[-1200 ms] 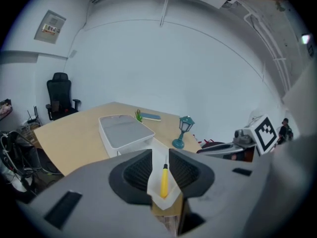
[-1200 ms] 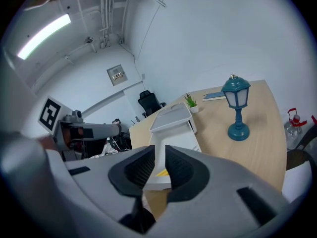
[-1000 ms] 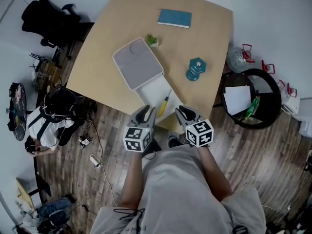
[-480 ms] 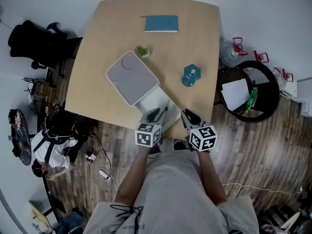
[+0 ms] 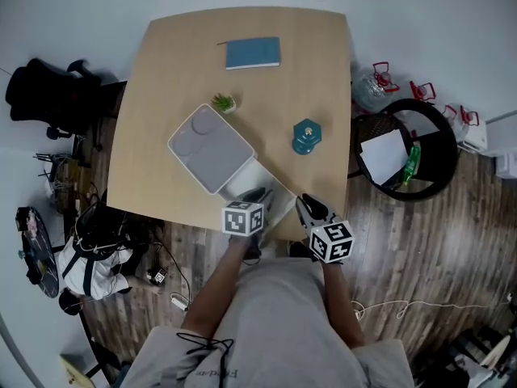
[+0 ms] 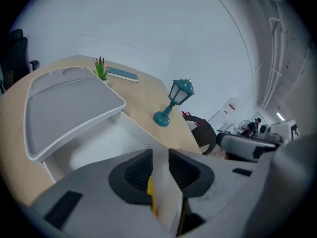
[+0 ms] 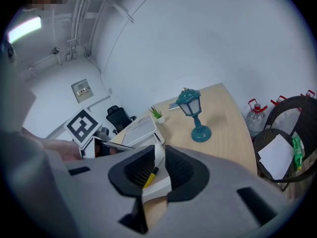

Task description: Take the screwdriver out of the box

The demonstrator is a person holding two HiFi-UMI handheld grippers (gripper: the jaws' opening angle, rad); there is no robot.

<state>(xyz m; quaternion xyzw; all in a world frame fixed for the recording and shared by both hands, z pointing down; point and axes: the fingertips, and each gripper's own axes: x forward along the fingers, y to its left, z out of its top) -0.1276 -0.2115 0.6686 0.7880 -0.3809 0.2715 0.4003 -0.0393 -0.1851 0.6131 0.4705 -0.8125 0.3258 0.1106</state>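
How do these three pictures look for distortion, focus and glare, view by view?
Head view: fisheye bows the pale wooden table edges; light even, shadows soft. Left gripper view: dark round vignette; left gripper, closed on the white box wall, is blurred, teal lantern lamp sharp. Right gripper view: ceiling strip light glares upper left.

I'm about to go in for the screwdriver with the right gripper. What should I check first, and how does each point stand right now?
1. Lid clear of the box's front part: ok, the tray lies open.
2. Screwdriver in sight: ok, its yellow handle shows near the box's front corner.
3. Left gripper steadying the box: ok, the box's wall stands between its jaws.
4. Right gripper free: ok, nothing between its jaws.
5. Right jaws wide enough for the handle: probably not ok; the gap looks narrow.
6. Lamp out of the way: ok, it stands apart from the box.
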